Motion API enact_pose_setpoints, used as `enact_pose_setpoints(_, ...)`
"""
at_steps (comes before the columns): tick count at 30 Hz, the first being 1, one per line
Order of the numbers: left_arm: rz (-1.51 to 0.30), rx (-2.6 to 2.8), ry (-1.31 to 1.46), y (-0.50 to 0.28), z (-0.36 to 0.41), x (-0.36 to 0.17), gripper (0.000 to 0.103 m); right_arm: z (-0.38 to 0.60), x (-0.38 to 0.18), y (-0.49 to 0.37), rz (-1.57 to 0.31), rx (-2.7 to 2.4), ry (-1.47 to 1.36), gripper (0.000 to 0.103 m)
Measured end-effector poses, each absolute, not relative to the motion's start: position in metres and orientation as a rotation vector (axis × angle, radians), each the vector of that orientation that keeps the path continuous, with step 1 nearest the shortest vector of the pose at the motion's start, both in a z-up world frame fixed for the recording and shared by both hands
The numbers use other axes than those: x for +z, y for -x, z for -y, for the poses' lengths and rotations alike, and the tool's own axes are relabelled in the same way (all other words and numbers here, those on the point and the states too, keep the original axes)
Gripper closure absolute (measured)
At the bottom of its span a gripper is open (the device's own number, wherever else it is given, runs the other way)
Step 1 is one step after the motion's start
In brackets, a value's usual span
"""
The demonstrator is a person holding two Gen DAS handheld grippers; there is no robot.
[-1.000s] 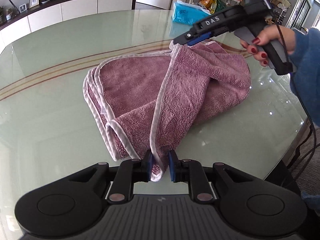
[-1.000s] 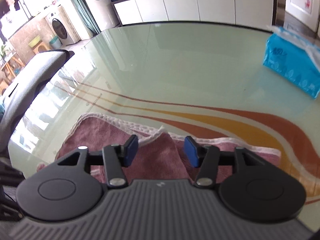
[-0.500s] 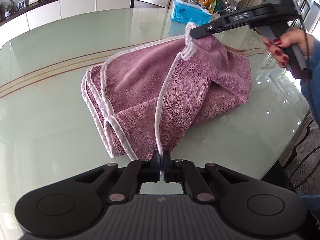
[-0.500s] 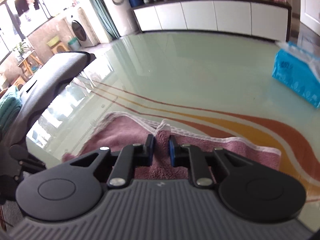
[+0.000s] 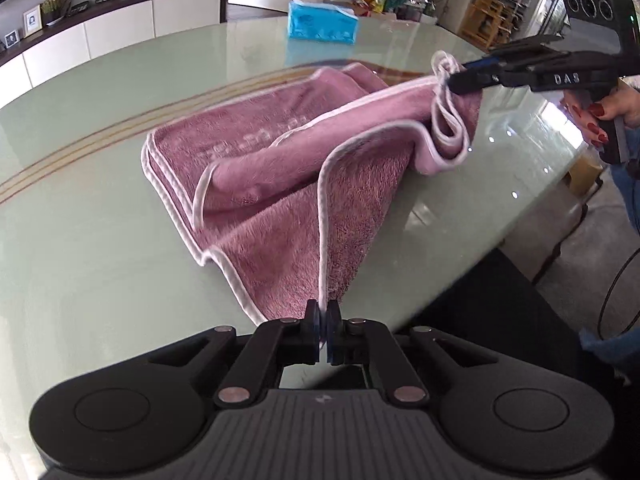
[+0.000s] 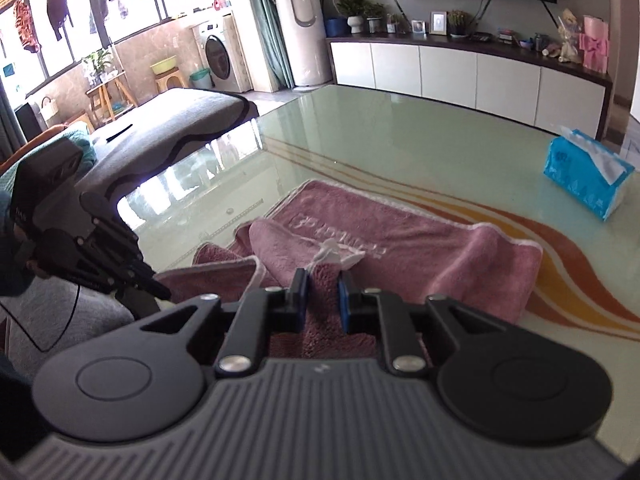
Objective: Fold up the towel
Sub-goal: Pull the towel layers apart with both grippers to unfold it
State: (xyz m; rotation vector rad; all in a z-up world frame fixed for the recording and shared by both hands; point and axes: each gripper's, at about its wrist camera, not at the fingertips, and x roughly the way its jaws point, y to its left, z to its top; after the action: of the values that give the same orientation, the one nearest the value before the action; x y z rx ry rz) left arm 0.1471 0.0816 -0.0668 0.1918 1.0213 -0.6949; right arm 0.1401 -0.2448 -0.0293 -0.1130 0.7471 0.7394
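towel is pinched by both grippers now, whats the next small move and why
Probably carry both lifted corners together across toward the far edge, then lower them. The left gripper is shut on the near corner of the towel and the right gripper on another corner, both raised, while the rest lies on the glass table, so the top layer is ready to fold over.

The left tool (image 5: 323, 330) is matte black, with blue pads on its fingers (image 5: 310, 322), silver rivets at the linkage pivots, two round discs on a ribbed grey housing. The right tool (image 6: 323, 295) is built alike; white letters "DAS" mark its side. The hand (image 5: 600, 114) wears red nail polish, a blue sleeve (image 5: 630, 184) and a thin black cable at 3 o'clock.
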Motion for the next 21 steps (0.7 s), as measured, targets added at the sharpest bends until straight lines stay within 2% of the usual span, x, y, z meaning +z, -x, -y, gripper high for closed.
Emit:
enact_pose_setpoints(10, -1.063, -0.696, -0.191, -0.124, -0.091, -0.087, 0.099, 0.269, -0.077, -0.097, -0.838, 0.624, 0.018, 0.087)
enact_pose_setpoints(21, -1.075, -0.685, -0.214, -0.117, -0.095, -0.091, 0.095, 0.292, -0.087, -0.076, -0.901, 0.535, 0.082, 0.082)
